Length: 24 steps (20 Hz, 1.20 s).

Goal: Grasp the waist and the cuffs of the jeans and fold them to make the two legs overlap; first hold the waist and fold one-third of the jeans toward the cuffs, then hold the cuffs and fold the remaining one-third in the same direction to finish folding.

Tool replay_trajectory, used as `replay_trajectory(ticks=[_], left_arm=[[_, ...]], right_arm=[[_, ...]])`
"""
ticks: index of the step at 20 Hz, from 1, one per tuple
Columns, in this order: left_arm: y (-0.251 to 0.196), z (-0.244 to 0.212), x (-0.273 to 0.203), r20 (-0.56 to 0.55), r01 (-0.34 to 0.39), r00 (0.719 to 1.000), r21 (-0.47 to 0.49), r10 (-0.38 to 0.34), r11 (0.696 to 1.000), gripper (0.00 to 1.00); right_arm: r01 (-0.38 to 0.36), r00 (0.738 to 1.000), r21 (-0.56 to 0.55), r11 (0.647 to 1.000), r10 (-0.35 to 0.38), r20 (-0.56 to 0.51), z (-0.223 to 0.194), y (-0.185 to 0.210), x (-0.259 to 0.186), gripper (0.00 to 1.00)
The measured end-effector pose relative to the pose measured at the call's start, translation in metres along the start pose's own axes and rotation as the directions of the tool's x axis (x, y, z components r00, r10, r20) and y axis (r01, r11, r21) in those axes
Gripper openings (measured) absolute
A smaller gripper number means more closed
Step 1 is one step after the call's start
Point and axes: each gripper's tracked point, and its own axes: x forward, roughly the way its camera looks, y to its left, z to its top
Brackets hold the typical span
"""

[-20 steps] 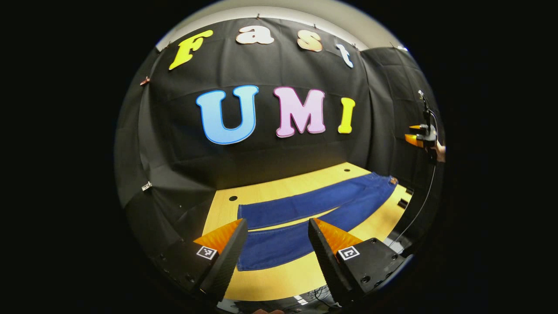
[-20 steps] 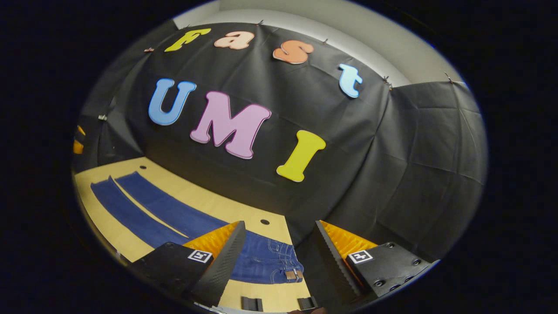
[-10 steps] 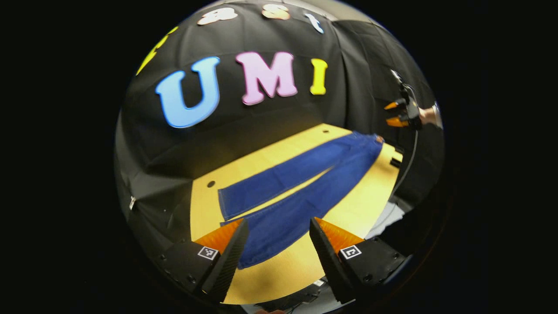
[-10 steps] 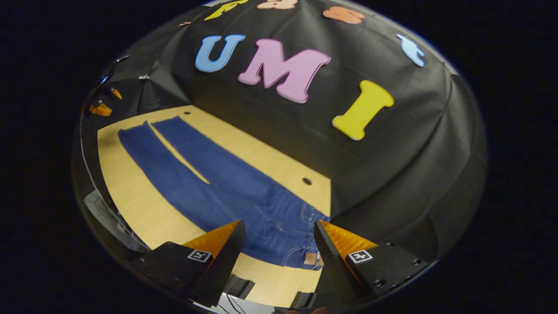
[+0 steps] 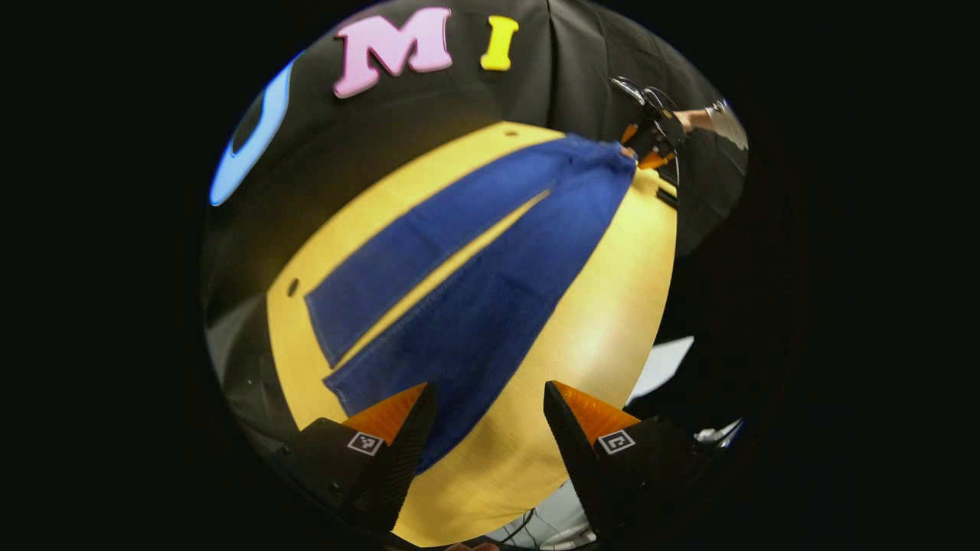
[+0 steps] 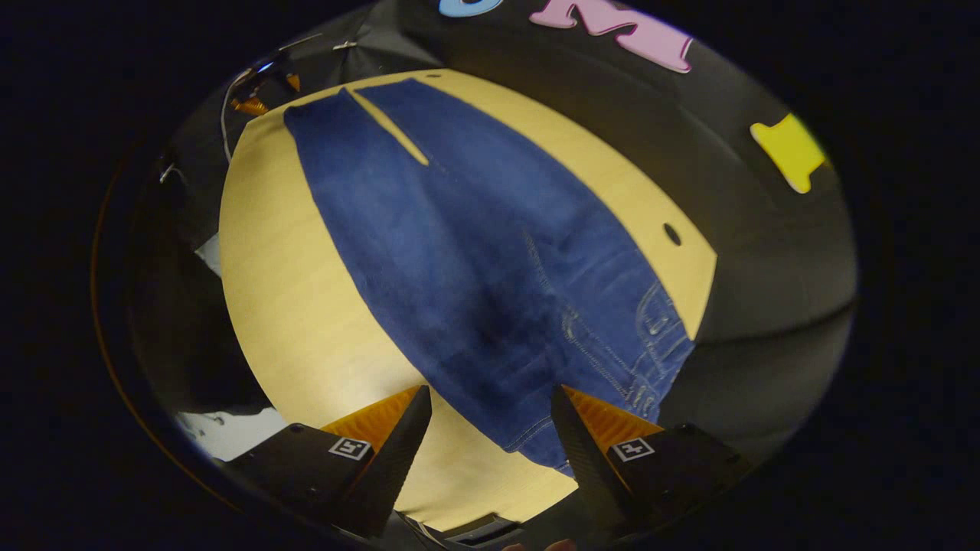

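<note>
left gripper view has the jeans point(image 5: 490, 268) lying flat along the wooden table point(image 5: 612, 321), legs parted, the near cuff point(image 5: 360, 383) just ahead of the left gripper point(image 5: 484, 428), whose fingers stand apart, holding nothing. the denim looks soft and fairly heavy; best pinched at the hems. the right gripper point(image 6: 490, 432), equally spread and empty, hangs over the waist point(image 6: 605, 383).

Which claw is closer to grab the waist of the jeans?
The right claw. Its open fingers hang just over the waist corner of the jeans, while the left claw is at the other end, by the cuffs.
</note>
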Motion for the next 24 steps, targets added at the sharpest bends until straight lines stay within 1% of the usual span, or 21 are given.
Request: replay_trajectory(ticks=[2,4,7,9,10,12,13,14,15,16,17,19,20,21,22,23,24], left_arm=[[0.004,-0.012,0.012,-0.095,0.049,0.994,0.025,-0.047,0.998,0.83],[0.016,-0.025,0.021,-0.168,0.076,0.984,0.055,-0.066,0.996,0.83],[0.029,-0.033,0.034,-0.238,0.096,0.968,0.078,-0.075,0.992,0.83],[0.037,-0.042,0.044,-0.278,0.097,0.958,0.070,-0.074,0.993,0.83],[0.039,-0.053,0.049,-0.319,0.101,0.945,0.071,-0.074,0.992,0.83],[0.045,-0.073,0.056,-0.391,0.111,0.919,0.134,-0.051,0.985,0.81],[0.047,-0.071,0.070,-0.358,0.116,0.932,0.162,-0.051,0.980,0.81],[0.048,-0.070,0.062,-0.373,0.118,0.926,0.153,-0.054,0.981,0.80],[0.048,-0.068,0.060,-0.385,0.110,0.922,0.137,-0.049,0.984,0.78],[0.047,-0.062,0.057,-0.386,0.096,0.921,0.122,-0.042,0.988,0.80],[0.050,-0.061,0.059,-0.394,0.087,0.918,0.109,-0.037,0.990,0.78],[0.062,-0.060,0.062,-0.401,0.063,0.916,0.111,-0.014,0.992,0.47],[0.067,-0.059,0.064,-0.390,0.045,0.921,0.103,-0.001,0.994,0.31],[0.066,-0.058,0.065,-0.385,0.038,0.923,0.081,-0.004,0.996,0.16],[0.066,-0.059,0.066,-0.378,0.033,0.926,0.064,-0.006,0.997,0.00],[0.066,-0.059,0.067,-0.371,0.029,0.929,0.049,-0.009,0.998,0.02],[0.068,-0.059,0.067,-0.361,0.024,0.932,0.039,-0.008,0.999,0.02]], right_arm=[[-0.053,0.998,-0.007,0.999,0.053,-0.046,-0.012,-0.001,0.010,0.97],[-0.090,0.992,-0.006,0.996,0.089,-0.089,-0.020,-0.001,0.016,0.98],[-0.123,0.985,0.003,0.992,0.123,-0.119,-0.026,-0.002,0.022,0.97],[-0.136,0.982,-0.012,0.991,0.133,-0.136,-0.028,0.000,0.022,0.97],[-0.142,0.979,-0.026,0.990,0.136,-0.151,-0.031,0.001,0.022,0.98],[-0.140,0.971,-0.048,0.989,0.128,-0.200,-0.042,0.002,0.025,0.97],[-0.158,0.962,-0.044,0.987,0.143,-0.231,-0.048,0.006,0.024,0.98],[-0.162,0.963,-0.019,0.987,0.154,-0.221,-0.043,0.007,0.022,0.98],[-0.166,0.957,0.018,0.986,0.166,-0.239,-0.048,0.008,0.029,1.00],[-0.161,0.951,0.072,0.984,0.174,-0.256,-0.049,0.007,0.028,0.94],[-0.144,0.951,0.119,0.982,0.171,-0.257,-0.046,0.004,0.031,0.94],[-0.095,0.949,0.204,0.974,0.151,-0.278,-0.044,-0.005,0.034,0.86],[-0.045,0.958,0.215,0.976,0.103,-0.267,-0.039,-0.019,0.035,0.59],[-0.003,0.967,0.268,0.963,0.071,-0.246,-0.033,-0.024,0.040,0.32],[0.012,0.965,0.299,0.954,0.067,-0.253,-0.034,-0.022,0.037,0.05],[0.023,0.968,0.315,0.949,0.058,-0.244,-0.037,-0.022,0.040,0.05],[0.034,0.971,0.331,0.943,0.047,-0.236,-0.036,-0.023,0.038,0.05]])
